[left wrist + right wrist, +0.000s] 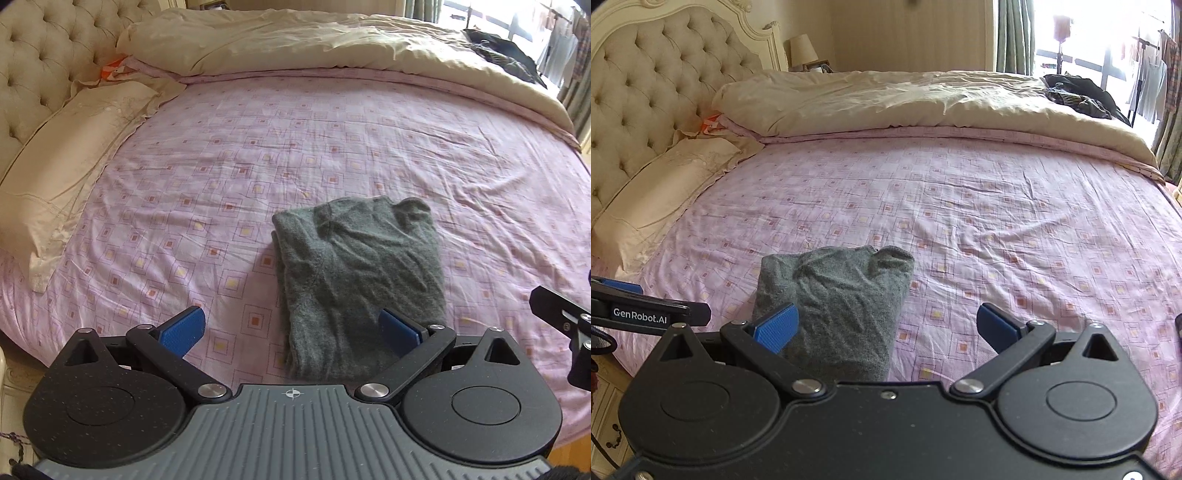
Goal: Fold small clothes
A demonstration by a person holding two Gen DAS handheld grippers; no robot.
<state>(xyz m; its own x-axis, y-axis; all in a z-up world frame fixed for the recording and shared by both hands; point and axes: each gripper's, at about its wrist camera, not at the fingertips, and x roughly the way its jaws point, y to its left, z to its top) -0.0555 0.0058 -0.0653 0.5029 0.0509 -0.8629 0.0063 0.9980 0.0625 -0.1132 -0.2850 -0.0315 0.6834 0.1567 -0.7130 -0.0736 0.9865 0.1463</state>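
Both hand-held grippers are empty right now, blue pads spread wide apart. The left hand-held gripper [291, 328] and the right hand-held gripper [886, 326] hover side by side over the near edge of the bed [369, 155].

The grey knit garment [354, 273] lies on the pink patterned sheet close to that near edge, already folded into a narrow bundle. Its long axis runs straight away from the grippers toward the far edge. It sits between the two: under the left gripper's right pad [400, 330] and under the right gripper's left pad [777, 326]. I'd call them equally near, maybe the left a touch more centred on it.

So my guess is the folding is mostly done, and any next move would be taking the near end and bringing it toward the far end, or just tidying.

What you can't see: the garment's near end is cut off behind the gripper bodies in both views, so how neat that end is, no idea. Layers underneath are hidden too.

Further back there's a cream pillow [70, 166] at the headboard side, a beige duvet [905, 103] heaped along the far edge, and some dark clothing [1075, 94] at the far right corner, too small to make out.
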